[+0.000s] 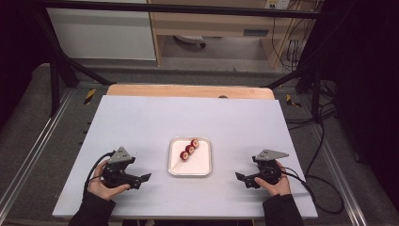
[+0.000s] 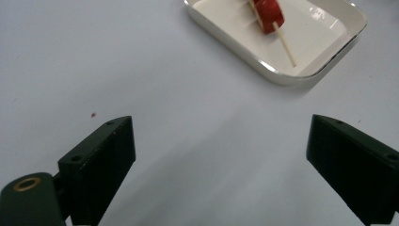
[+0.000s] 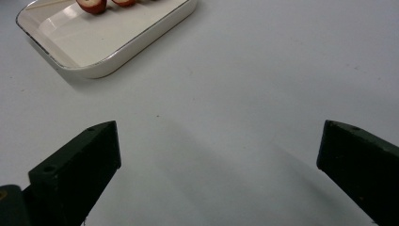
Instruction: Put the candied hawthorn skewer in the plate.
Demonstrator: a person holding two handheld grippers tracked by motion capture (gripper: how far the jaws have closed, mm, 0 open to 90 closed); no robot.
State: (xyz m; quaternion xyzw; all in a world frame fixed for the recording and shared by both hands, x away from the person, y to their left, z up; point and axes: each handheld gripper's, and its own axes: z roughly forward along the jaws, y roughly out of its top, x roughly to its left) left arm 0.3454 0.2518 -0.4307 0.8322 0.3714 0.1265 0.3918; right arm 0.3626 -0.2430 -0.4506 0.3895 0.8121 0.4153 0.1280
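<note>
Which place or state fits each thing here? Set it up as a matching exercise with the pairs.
Things:
1. skewer
2. tray
3. left gripper
4. right gripper

Places or states:
A. open, on the table left of the tray
B. lies inside the tray, three red pieces on it
C. open, on the table right of the tray
D. white, at the middle of the table

Pairs: 1-B, 2-D, 3-A, 4-C

Black sleeves; each black claw (image 1: 147,178) (image 1: 240,177) carries a grey three-cornered plate and a trailing black cable.
</note>
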